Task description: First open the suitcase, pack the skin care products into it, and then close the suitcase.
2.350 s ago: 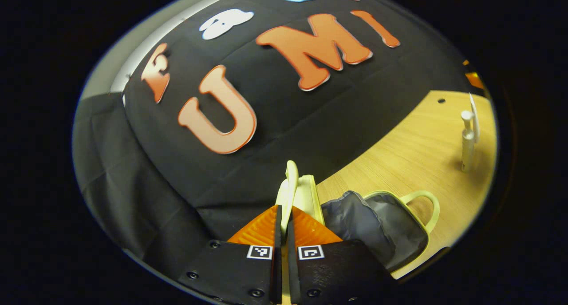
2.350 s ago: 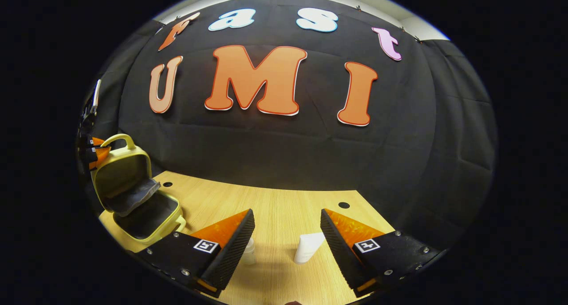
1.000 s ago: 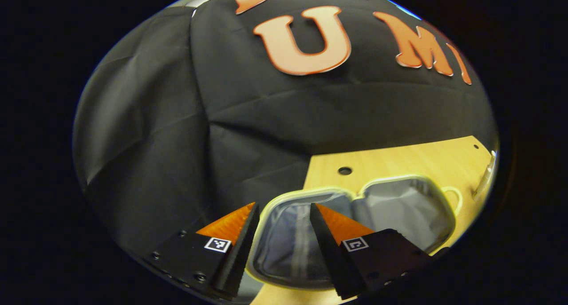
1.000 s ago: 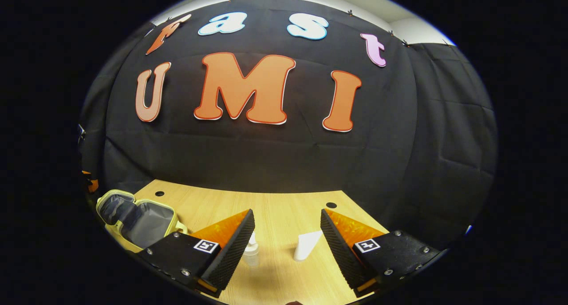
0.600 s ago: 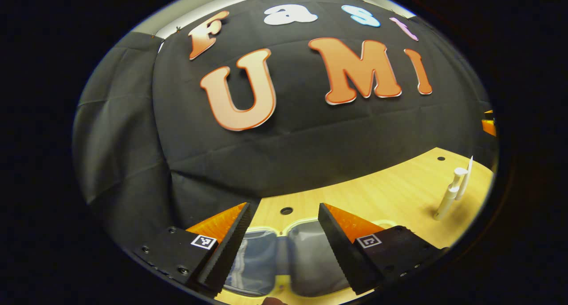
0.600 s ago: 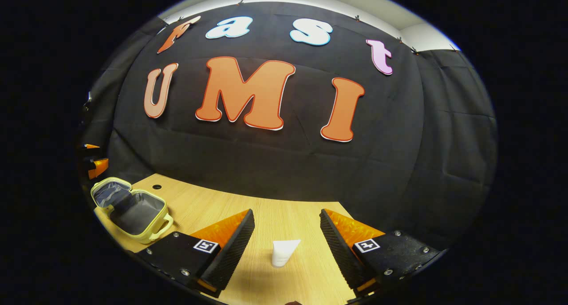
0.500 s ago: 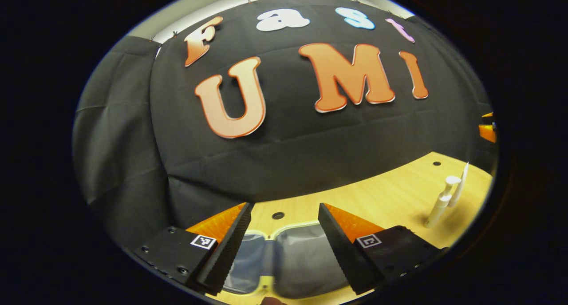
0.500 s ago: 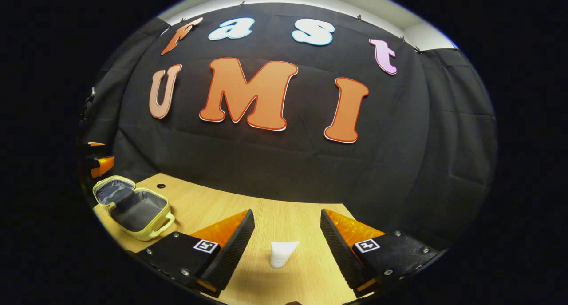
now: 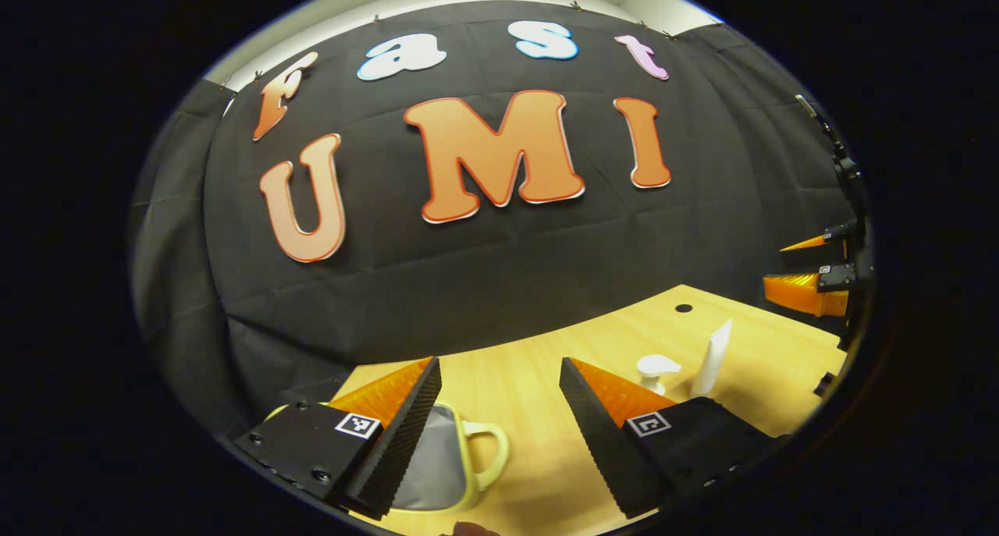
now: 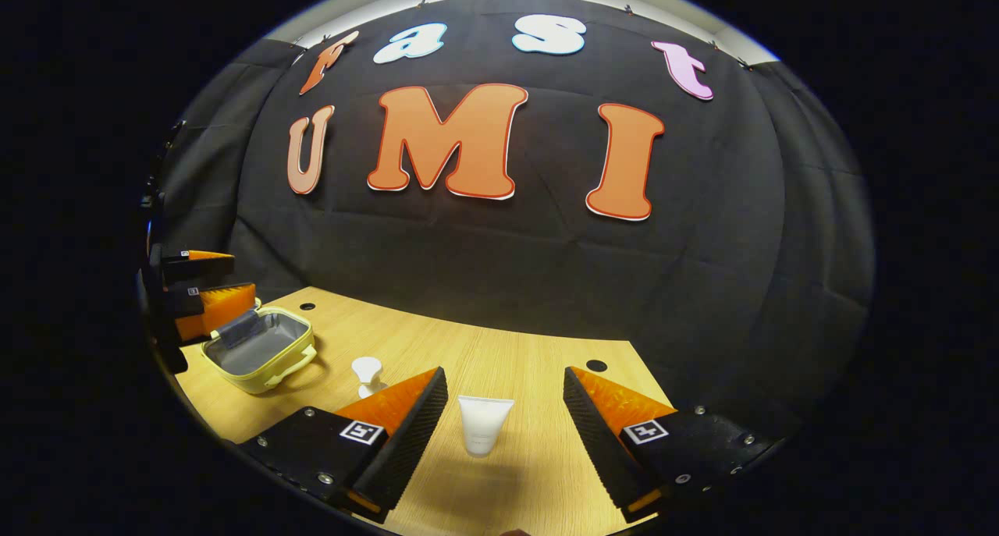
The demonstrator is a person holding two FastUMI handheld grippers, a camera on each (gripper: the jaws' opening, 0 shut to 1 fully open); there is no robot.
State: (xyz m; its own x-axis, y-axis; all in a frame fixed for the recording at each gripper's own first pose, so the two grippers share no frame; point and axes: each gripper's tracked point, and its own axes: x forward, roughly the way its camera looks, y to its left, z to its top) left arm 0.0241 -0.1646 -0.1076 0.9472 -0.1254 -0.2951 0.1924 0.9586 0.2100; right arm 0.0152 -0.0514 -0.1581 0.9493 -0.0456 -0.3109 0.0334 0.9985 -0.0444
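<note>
Partly hidden suitcase behind left gripper, pump bottle cut off

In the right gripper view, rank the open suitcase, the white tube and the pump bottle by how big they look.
1. Suitcase, the largest, though farthest away.
2. White tube, standing between the right tongs.
3. Pump bottle, the smallest; its lower part is hidden behind a finger, so its place below the tube is unsure.

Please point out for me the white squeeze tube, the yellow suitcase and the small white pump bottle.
white squeeze tube [image 10: 484, 425]: right gripper view, middle of its body.
yellow suitcase with grey lining [image 10: 269, 369]: right gripper view, its yellow front wall.
small white pump bottle [image 10: 366, 368]: right gripper view, its pump head.
</note>
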